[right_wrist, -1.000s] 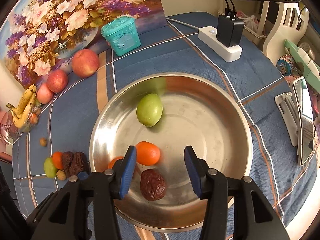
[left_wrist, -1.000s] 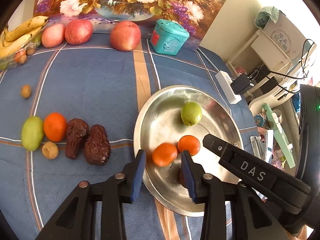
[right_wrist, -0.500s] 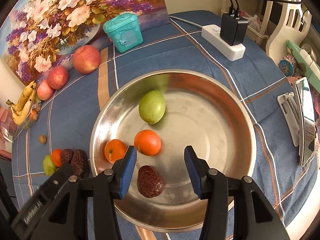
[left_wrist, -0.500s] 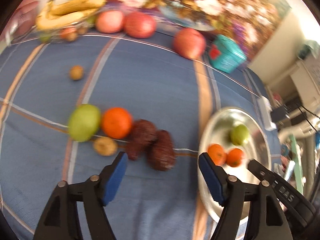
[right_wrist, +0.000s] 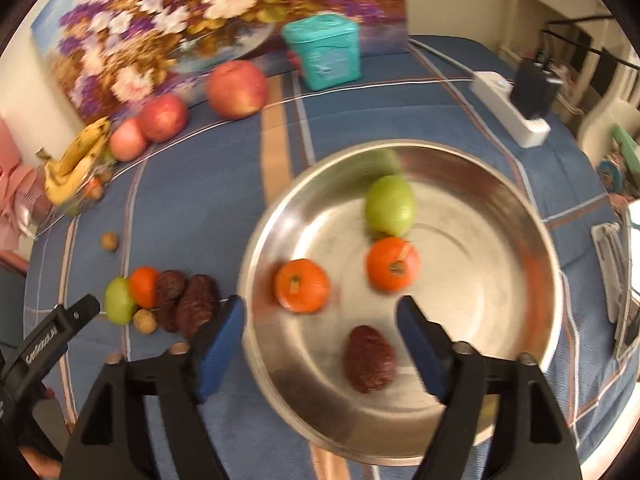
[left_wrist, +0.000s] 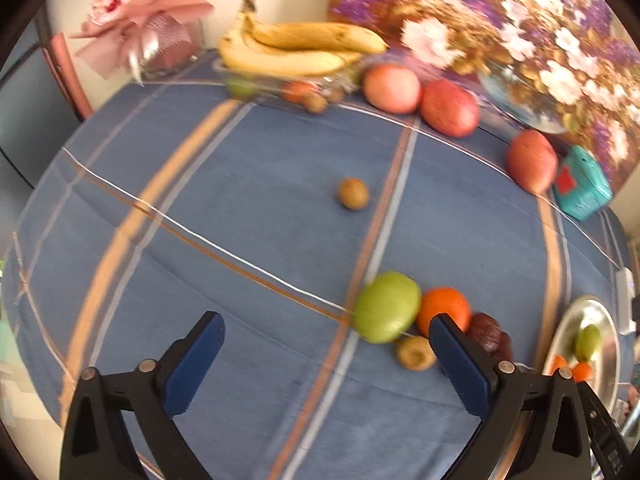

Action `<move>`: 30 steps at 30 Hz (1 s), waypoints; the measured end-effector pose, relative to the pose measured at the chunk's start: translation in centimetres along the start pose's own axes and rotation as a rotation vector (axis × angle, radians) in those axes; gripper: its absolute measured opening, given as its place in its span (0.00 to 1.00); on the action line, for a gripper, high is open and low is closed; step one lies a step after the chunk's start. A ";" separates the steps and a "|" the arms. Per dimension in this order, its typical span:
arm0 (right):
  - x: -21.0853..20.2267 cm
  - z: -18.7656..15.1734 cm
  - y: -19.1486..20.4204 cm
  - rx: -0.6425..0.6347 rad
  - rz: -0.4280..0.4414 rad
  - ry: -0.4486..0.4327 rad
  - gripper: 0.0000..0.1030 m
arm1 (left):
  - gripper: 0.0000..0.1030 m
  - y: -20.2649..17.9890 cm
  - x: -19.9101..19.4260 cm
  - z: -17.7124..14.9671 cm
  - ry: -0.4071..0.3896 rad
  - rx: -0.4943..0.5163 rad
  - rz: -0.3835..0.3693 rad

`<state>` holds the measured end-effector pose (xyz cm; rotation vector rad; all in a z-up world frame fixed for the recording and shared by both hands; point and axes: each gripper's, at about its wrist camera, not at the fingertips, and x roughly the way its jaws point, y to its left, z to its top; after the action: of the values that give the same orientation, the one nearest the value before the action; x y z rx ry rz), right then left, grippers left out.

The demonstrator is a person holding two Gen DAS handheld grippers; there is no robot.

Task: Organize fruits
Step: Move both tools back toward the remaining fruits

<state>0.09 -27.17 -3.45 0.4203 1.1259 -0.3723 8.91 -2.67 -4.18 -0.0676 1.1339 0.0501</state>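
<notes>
Only the right view shows the dark date (right_wrist: 370, 359) in the steel bowl (right_wrist: 532, 216); both tools gape, released.

A metal bowl (right_wrist: 532, 216) sits on the bench (right_wrist: 200, 184), holding a pear (right_wrist: 389, 205) at the back, two tangerines (right_wrist: 393, 264) side by side before it, and a dried date (right_wrist: 370, 359) nearest the front. Left of the bowl, a cluster of fruit (right_wrist: 160, 300) lies on the bench. Behind, apples (right_wrist: 237, 88) and bananas (right_wrist: 76, 160) line the painting (right_wrist: 160, 24), a box (right_wrist: 328, 58) to their right.
</notes>
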 end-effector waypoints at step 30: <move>0.6 0.9 9.9 -0.162 0.128 0.019 0.93 | 1.00 1.0 -2.0 4.5 -0.165 0.064 -0.136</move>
<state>5.85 -19.10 -2.33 0.3513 1.1322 -0.1641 12.10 -1.32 -0.50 -0.0818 0.9626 -0.1004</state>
